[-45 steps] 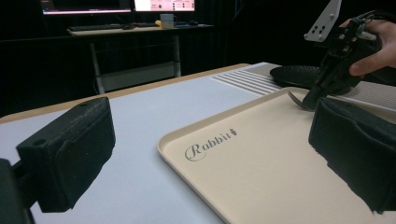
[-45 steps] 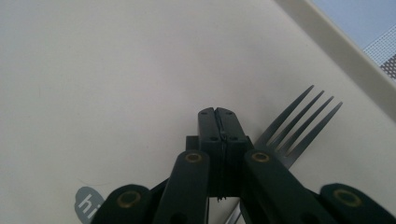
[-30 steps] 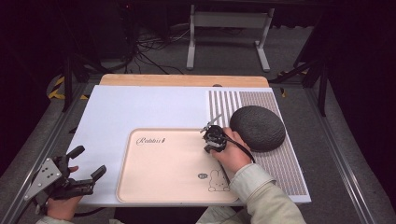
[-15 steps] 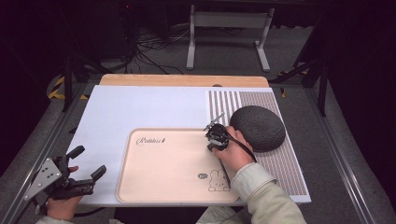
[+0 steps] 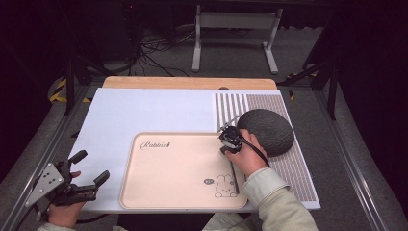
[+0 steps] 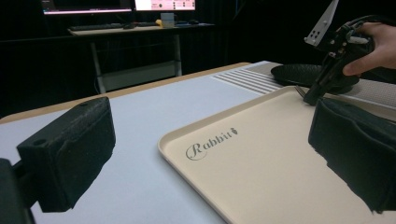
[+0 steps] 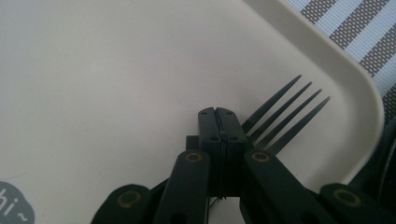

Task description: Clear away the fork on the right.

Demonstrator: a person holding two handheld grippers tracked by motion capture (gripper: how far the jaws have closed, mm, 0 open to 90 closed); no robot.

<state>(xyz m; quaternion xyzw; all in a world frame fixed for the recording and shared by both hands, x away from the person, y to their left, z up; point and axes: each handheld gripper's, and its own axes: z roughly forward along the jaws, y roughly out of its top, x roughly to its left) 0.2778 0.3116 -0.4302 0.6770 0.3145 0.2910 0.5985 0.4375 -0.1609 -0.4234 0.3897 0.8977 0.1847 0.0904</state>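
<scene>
- Lying over the cream tray's (image 7: 140, 70) far right corner, the black fork (image 7: 285, 116) is showing four thin, straight tines.
- The right gripper (image 7: 223, 122) is clamping its jaws together on the fork.
- The left gripper (image 5: 89, 168) is resting at the counter's (image 5: 144, 110) near left edge, jaws wide apart.

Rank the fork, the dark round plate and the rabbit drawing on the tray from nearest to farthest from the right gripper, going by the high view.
1. Fork: clamped in the right gripper, on the tray.
2. Dark round plate: just to its right, on the striped mat.
3. Rabbit drawing: toward the person, at the tray's near right corner.
</scene>
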